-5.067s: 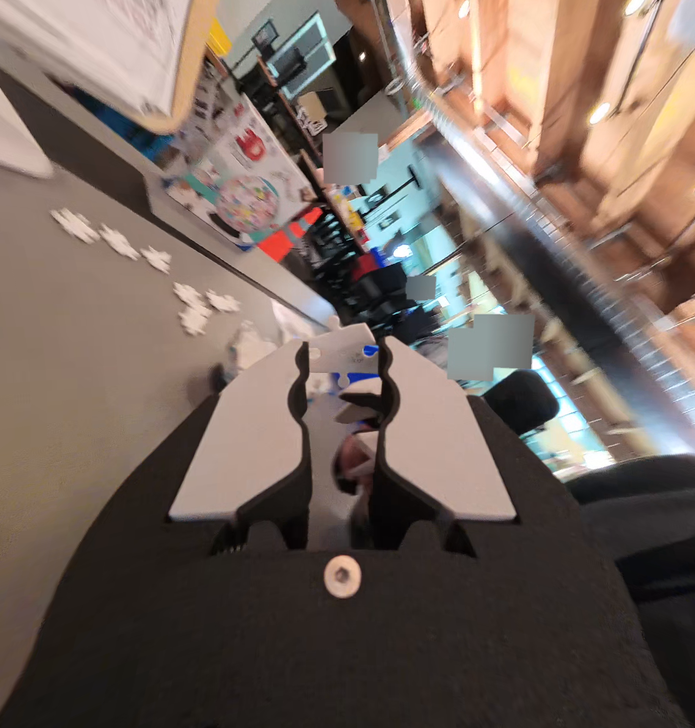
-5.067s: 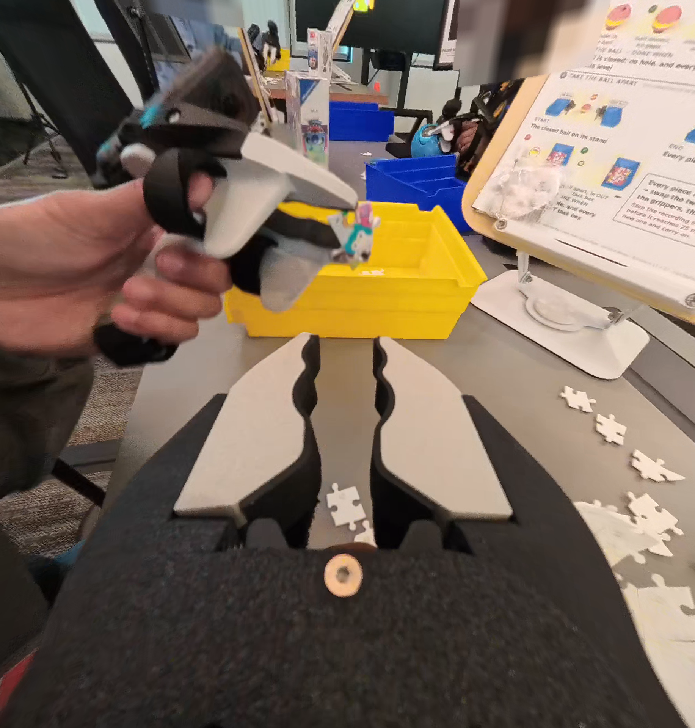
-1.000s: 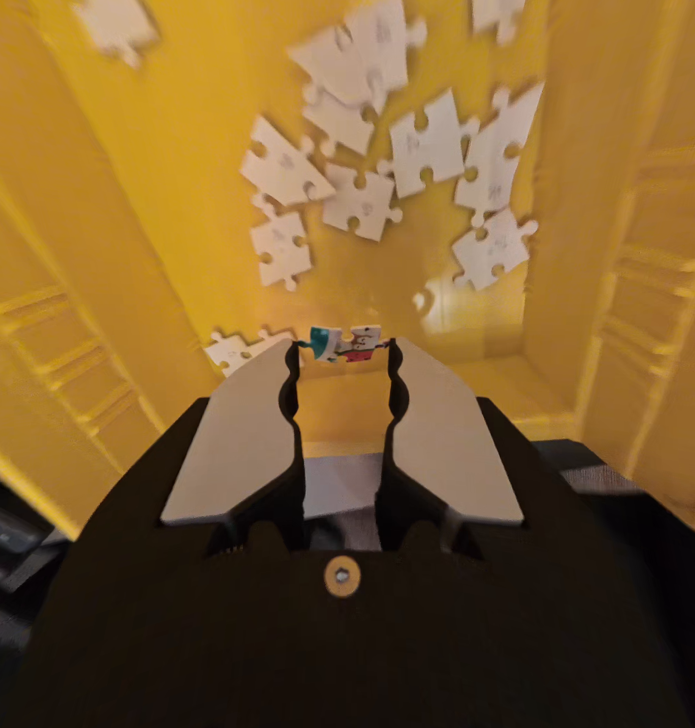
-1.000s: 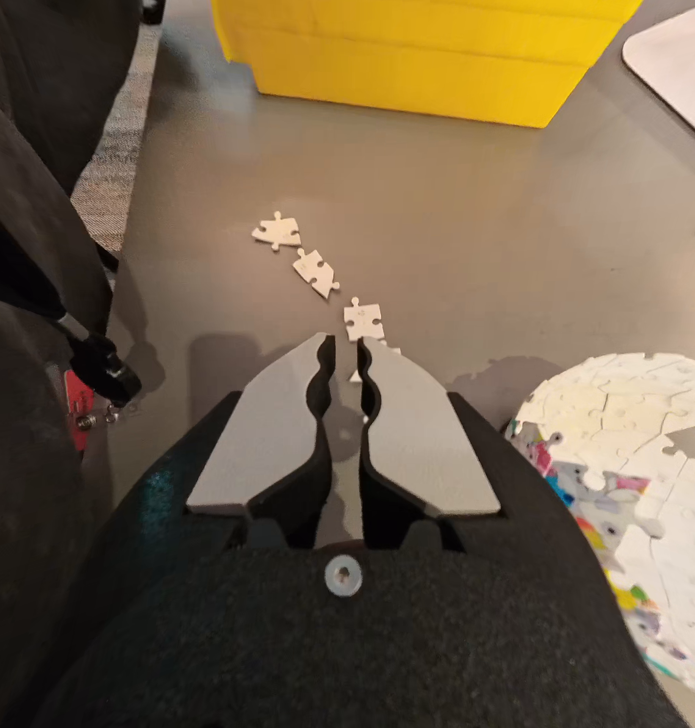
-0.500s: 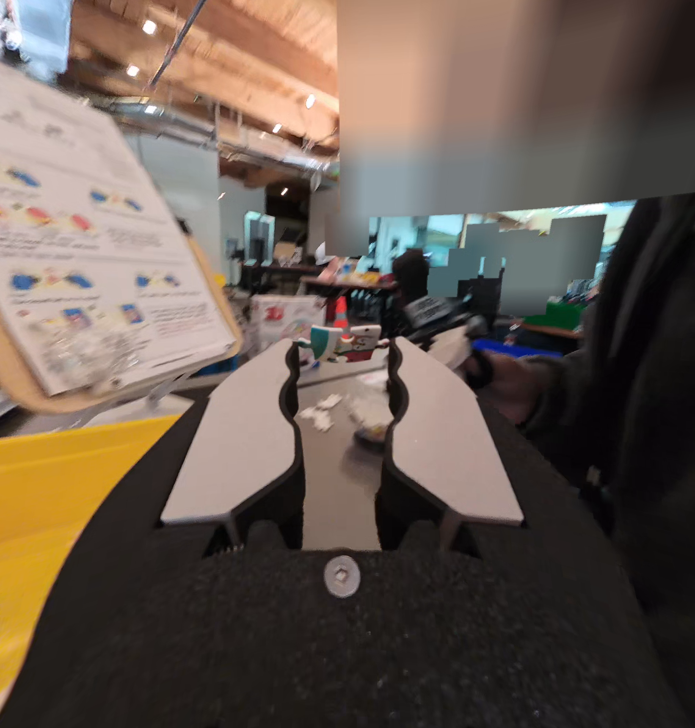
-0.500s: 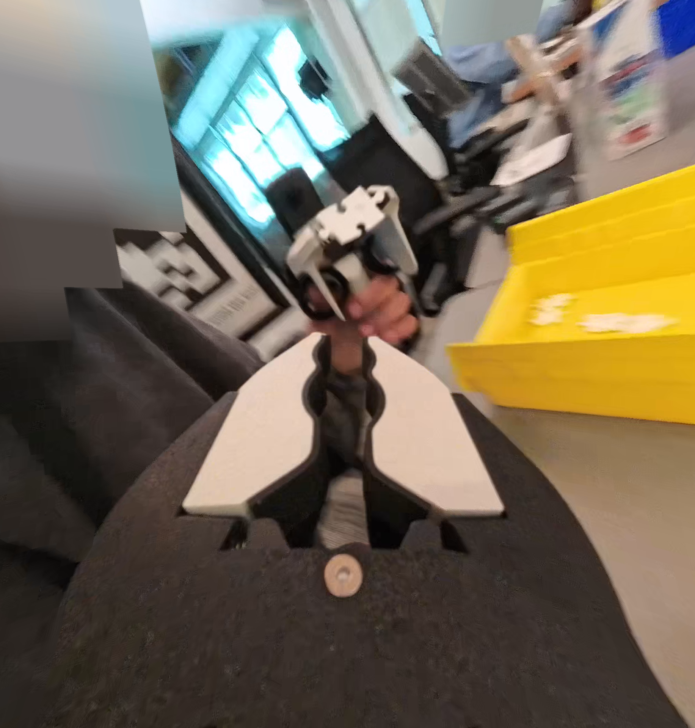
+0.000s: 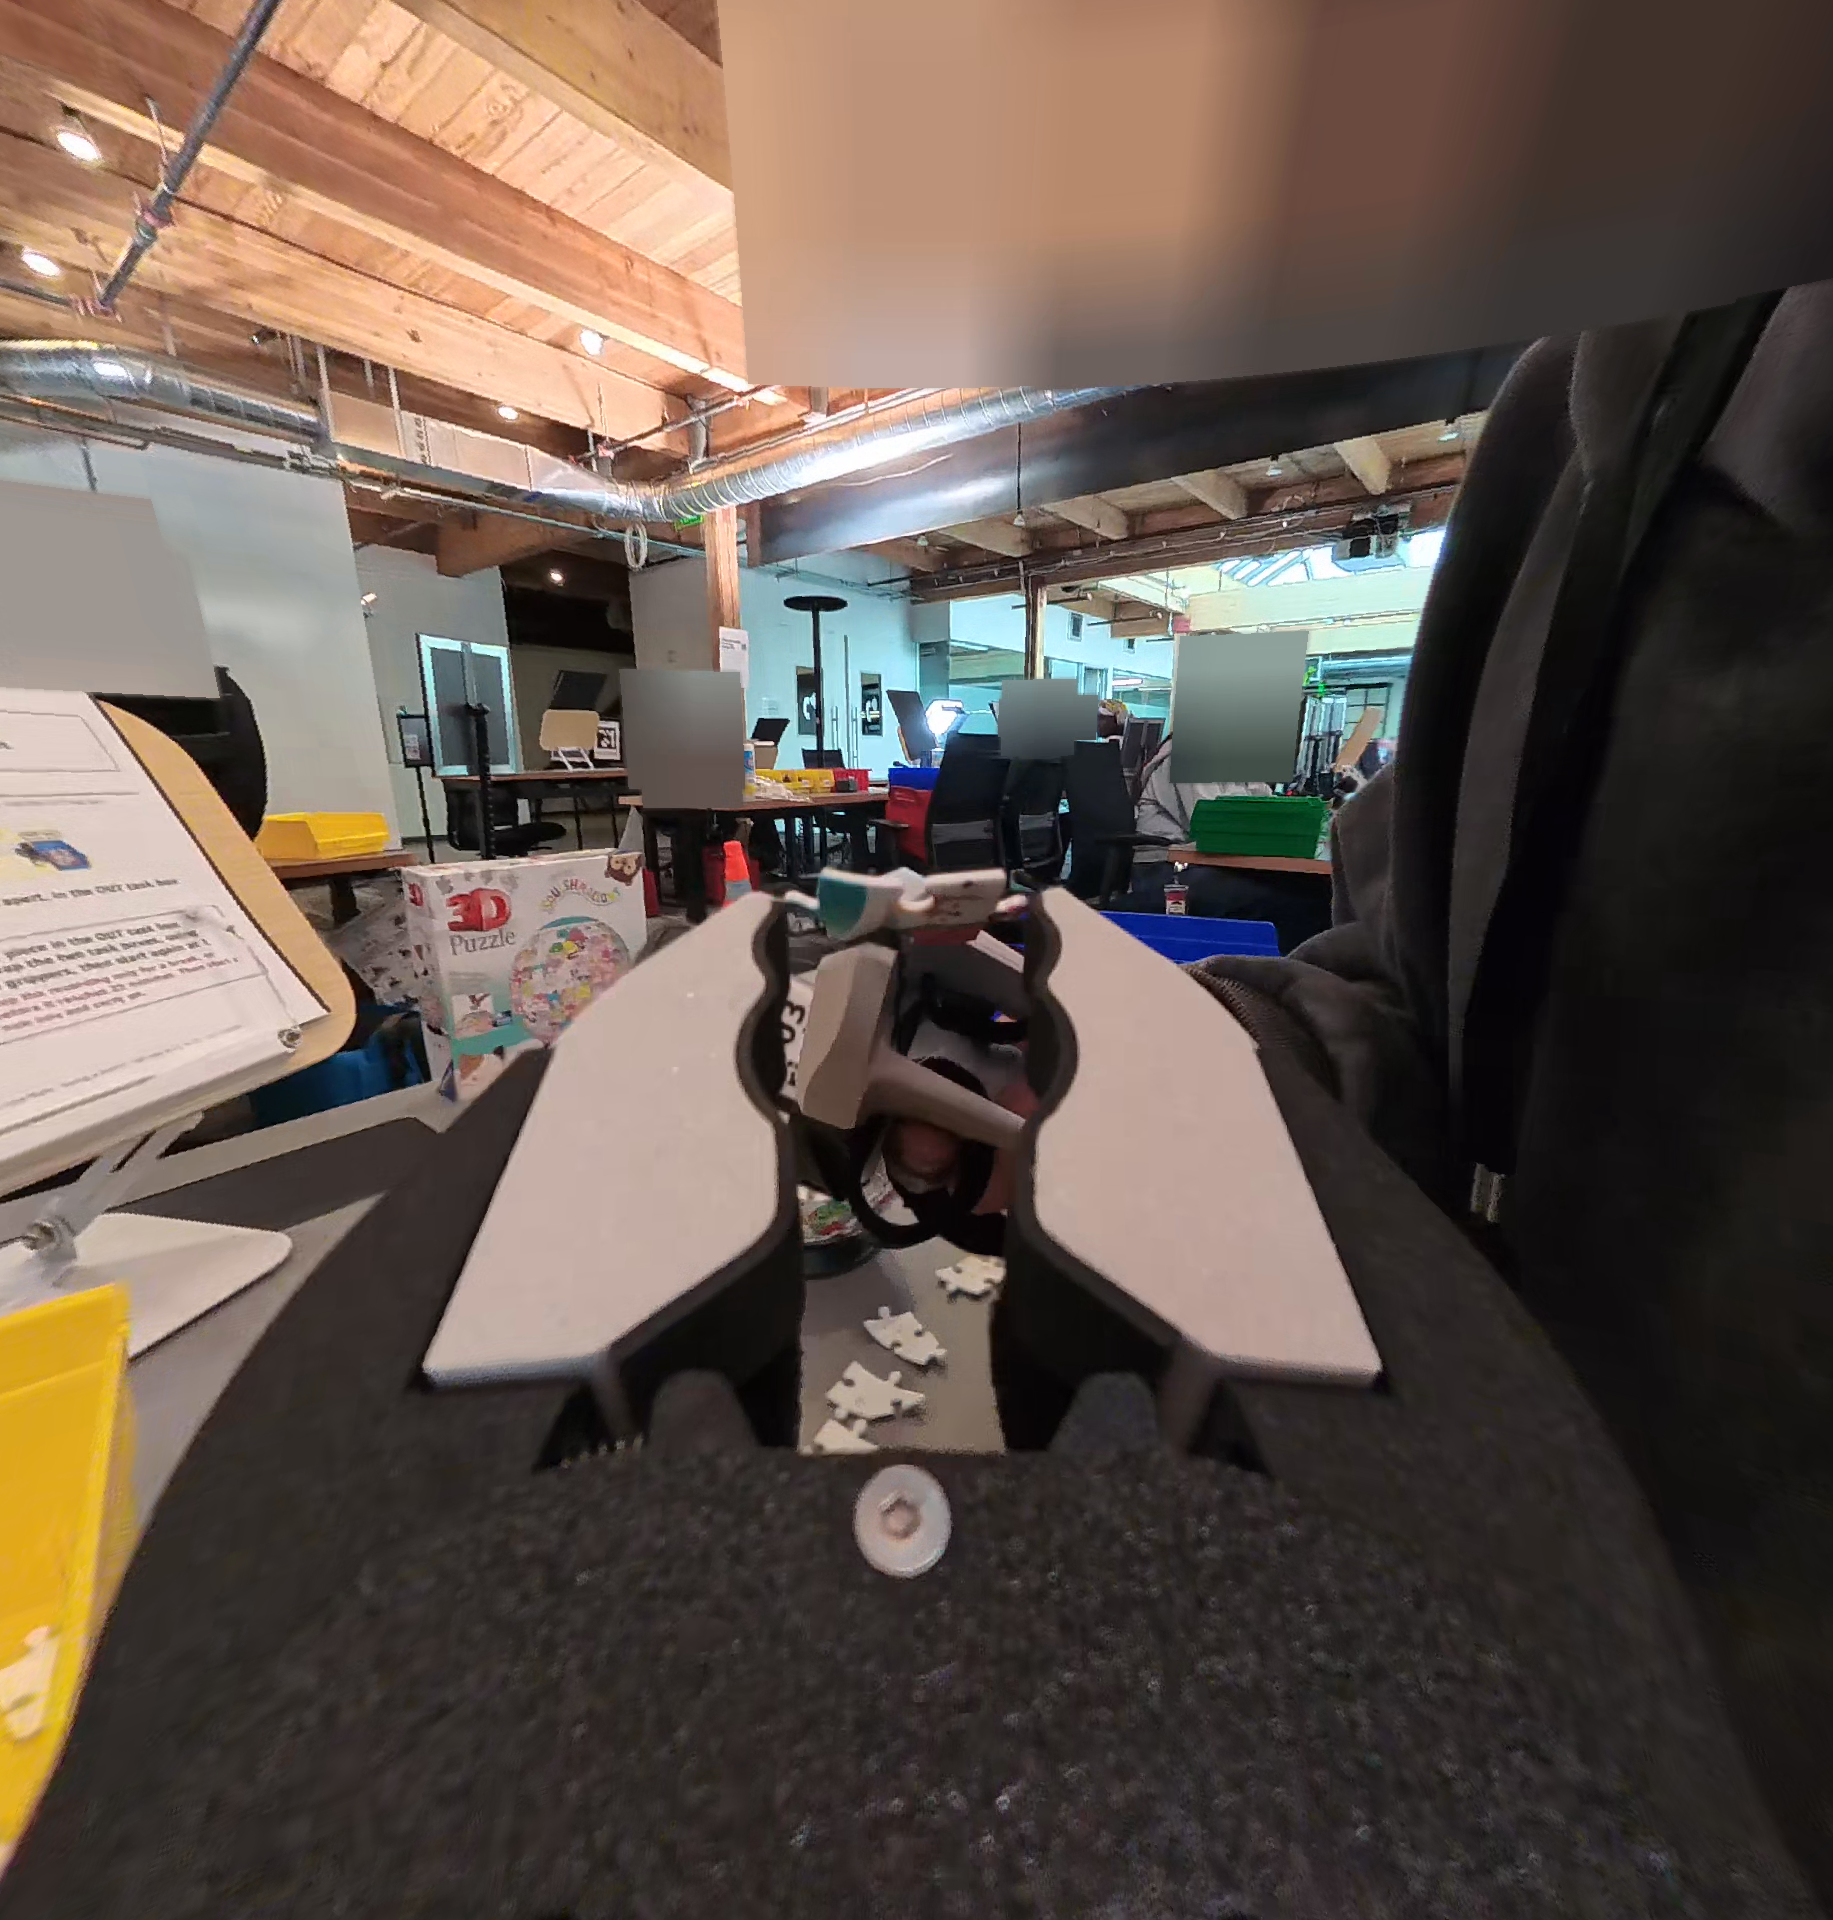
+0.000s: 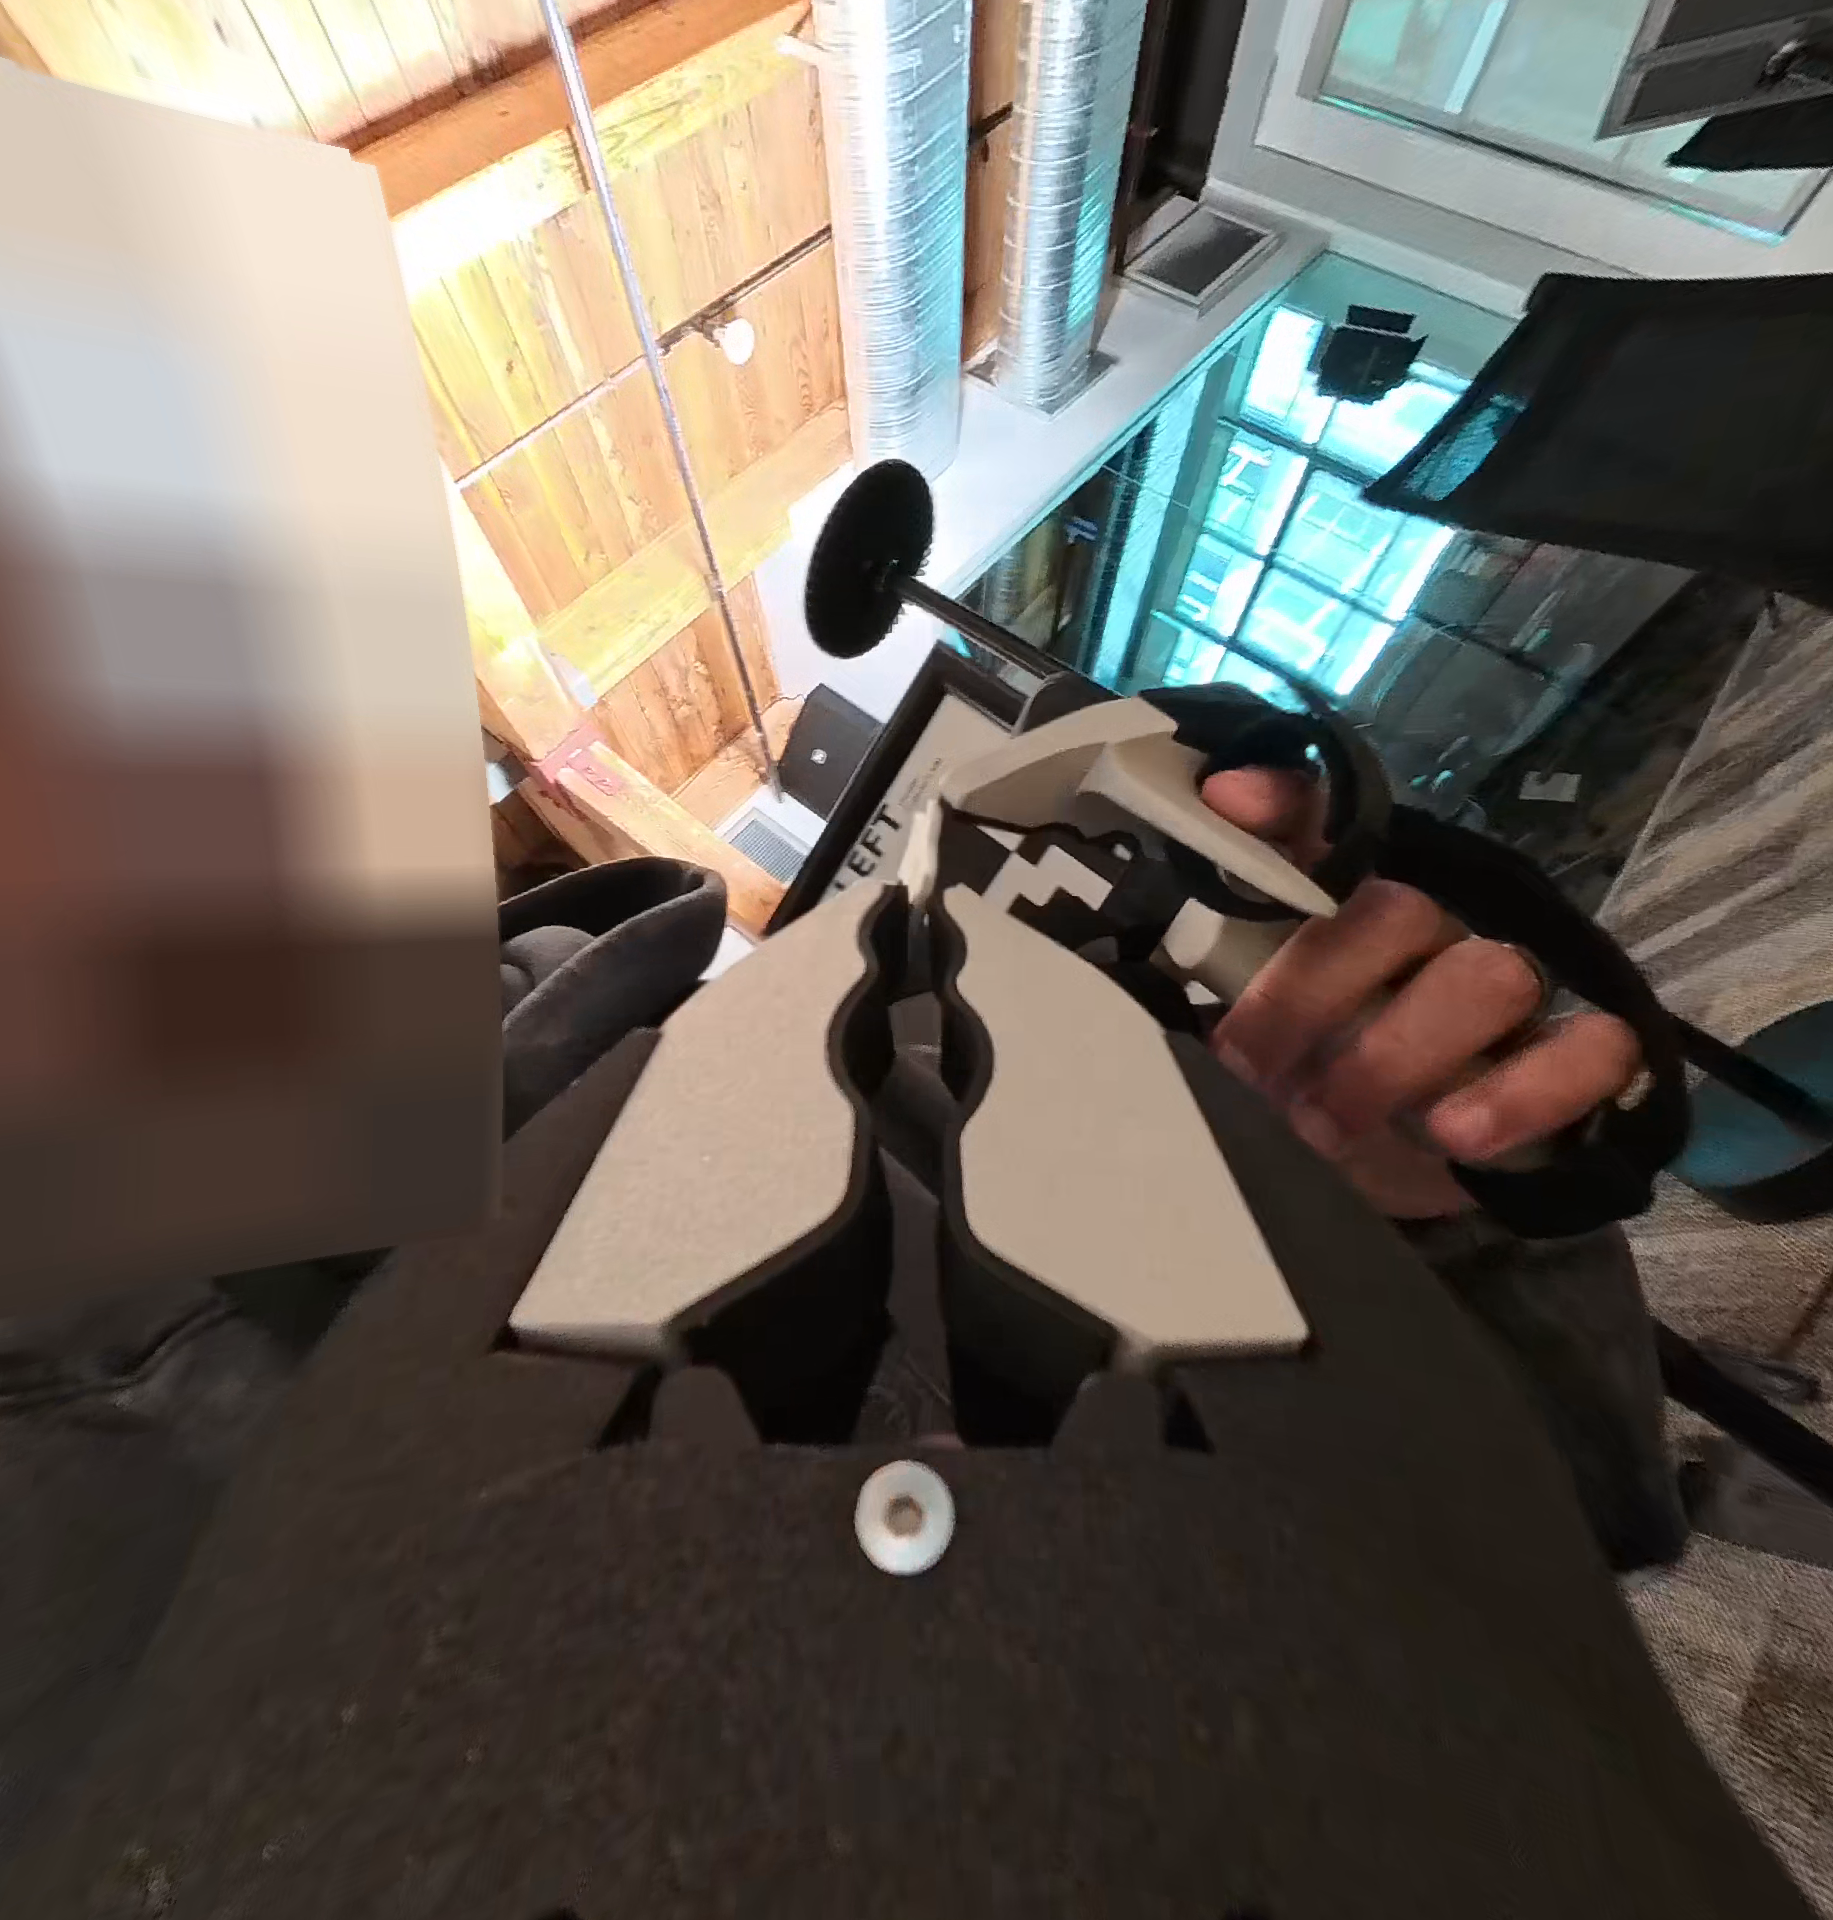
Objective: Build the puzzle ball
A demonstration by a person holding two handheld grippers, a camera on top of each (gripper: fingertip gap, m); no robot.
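A puzzle piece (image 7: 907, 902) is gripped by the left tool (image 7: 904, 914) and pinched by the right tool (image 8: 917, 902), likely mid-handover; release by the left is called for next.

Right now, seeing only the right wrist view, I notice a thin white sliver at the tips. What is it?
Observer: A puzzle piece. The left wrist view shows its teal and white printed face, clamped between the tips of the left gripper.
Operator: Are there more pieces around?
Observer: Yes, loose white ones lie on the grey table below.
Operator: Anything else nearby?
Observer: A yellow bin sits at the left edge.
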